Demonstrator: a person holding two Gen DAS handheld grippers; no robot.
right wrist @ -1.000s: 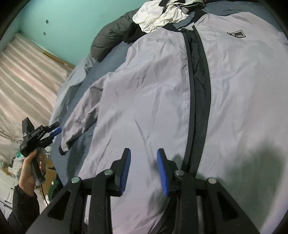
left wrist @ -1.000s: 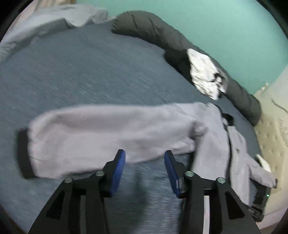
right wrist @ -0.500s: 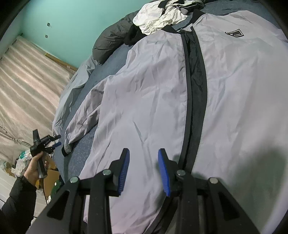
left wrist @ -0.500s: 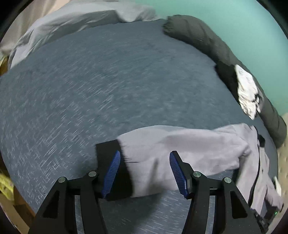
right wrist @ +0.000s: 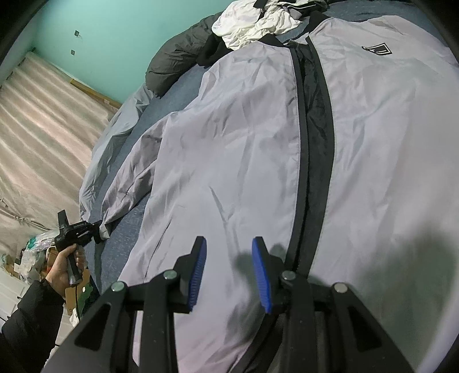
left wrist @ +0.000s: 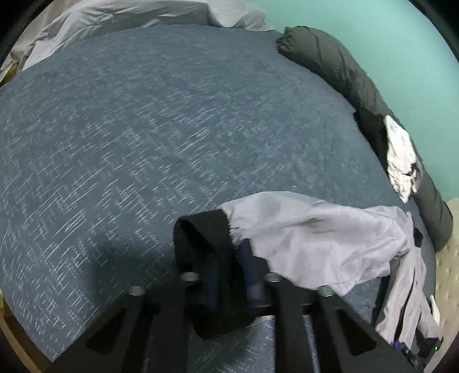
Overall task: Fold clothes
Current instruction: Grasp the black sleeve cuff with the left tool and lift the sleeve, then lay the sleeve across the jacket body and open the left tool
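Observation:
A light grey jacket [right wrist: 243, 160] with a black zipper band lies spread on a blue bed [left wrist: 143, 129]. Its sleeve [left wrist: 309, 235] ends in a black cuff [left wrist: 206, 235]. My left gripper [left wrist: 229, 275] is shut on that cuff, which drapes over its fingers; the right wrist view shows it holding the cuff [right wrist: 101, 229] at the bed's edge. My right gripper [right wrist: 229, 266] is open and empty, just above the jacket's lower front, left of the zipper [right wrist: 315, 143].
A dark rolled duvet [left wrist: 358, 94] lies along the teal wall with crumpled white clothes [right wrist: 252, 25] on it. A grey blanket [left wrist: 129, 14] lies at the bed's far end. Boxes and bags [right wrist: 31, 258] sit on the floor beside the bed.
My left gripper moved along the sleeve to its end and closed on the black cuff, lifting it. My right gripper stayed open over the jacket front.

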